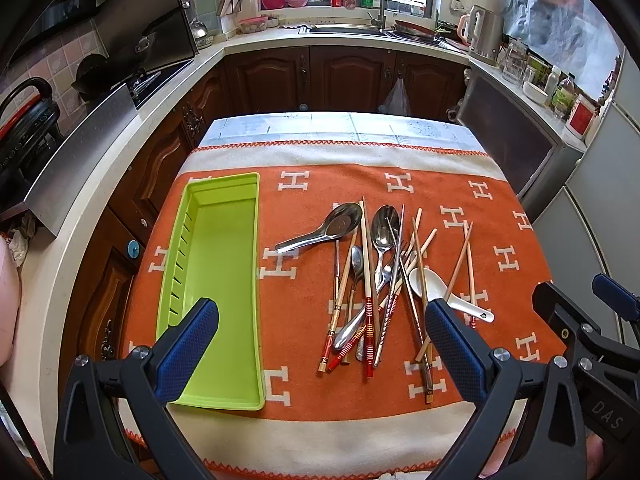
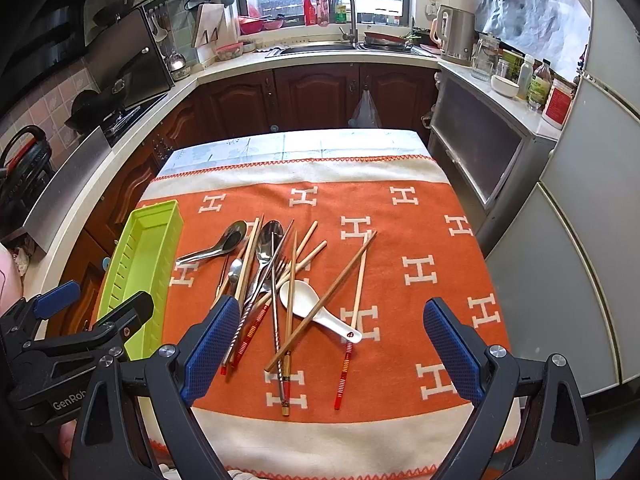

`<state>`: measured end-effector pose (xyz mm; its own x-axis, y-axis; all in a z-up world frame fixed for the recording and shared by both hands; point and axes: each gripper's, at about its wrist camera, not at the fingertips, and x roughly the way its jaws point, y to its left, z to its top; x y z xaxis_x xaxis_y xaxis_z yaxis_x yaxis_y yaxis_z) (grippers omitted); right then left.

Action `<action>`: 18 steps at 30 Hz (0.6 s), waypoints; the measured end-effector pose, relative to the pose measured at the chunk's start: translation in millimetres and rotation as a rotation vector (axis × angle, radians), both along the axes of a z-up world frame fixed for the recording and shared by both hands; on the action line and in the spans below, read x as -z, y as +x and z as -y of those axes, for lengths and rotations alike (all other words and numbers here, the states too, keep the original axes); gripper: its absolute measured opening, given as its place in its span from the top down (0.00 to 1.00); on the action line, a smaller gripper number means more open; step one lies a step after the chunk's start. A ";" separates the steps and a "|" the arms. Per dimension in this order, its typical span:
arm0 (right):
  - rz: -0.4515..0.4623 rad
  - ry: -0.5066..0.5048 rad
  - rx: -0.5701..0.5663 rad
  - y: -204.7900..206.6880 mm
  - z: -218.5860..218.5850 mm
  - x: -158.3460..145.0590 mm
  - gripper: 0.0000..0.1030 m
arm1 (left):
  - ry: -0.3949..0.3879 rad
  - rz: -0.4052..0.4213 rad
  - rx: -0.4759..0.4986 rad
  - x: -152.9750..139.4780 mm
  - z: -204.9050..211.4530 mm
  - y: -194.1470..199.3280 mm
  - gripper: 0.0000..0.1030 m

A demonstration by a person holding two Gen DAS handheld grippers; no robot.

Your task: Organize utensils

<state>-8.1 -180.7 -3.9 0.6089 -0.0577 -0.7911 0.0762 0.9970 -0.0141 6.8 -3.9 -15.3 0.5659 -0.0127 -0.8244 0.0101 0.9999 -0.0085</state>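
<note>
A lime green utensil tray [image 1: 224, 248] lies empty at the table's left; it also shows in the right wrist view [image 2: 140, 256]. A mixed pile of utensils [image 1: 380, 280] lies at the middle: metal spoons [image 1: 320, 232], a fork, a white ceramic spoon [image 1: 440, 290] and several wooden chopsticks [image 2: 320, 304]. My left gripper [image 1: 322, 312] is open and empty, held above the near edge between tray and pile. My right gripper [image 2: 328, 312] is open and empty, held above the near part of the pile.
The table wears an orange and cream cloth [image 1: 400, 412] with white H marks. Kitchen counters [image 1: 120, 128], dark cabinets and a sink [image 1: 348, 30] surround it. A fridge [image 2: 580, 240] stands to the right. The right gripper's body [image 1: 592, 340] shows at the left view's right edge.
</note>
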 end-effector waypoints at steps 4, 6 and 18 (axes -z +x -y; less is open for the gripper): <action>0.004 0.008 -0.007 0.8 0.3 1.6 0.08 | -0.011 0.005 0.006 -0.5 -0.3 0.5 0.01; 0.007 0.012 -0.009 1.0 1.7 1.4 0.08 | -0.017 0.005 0.011 -0.5 -0.4 1.2 0.01; -0.001 0.067 -0.004 10.3 18.1 -0.4 0.24 | 0.002 -0.022 0.065 1.7 6.9 14.0 0.01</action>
<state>2.3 -198.8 -3.5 0.6084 -0.0025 -0.7936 0.0723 0.9960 0.0523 20.8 -10.8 -17.0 0.5456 -0.0474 -0.8367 0.0746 0.9972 -0.0079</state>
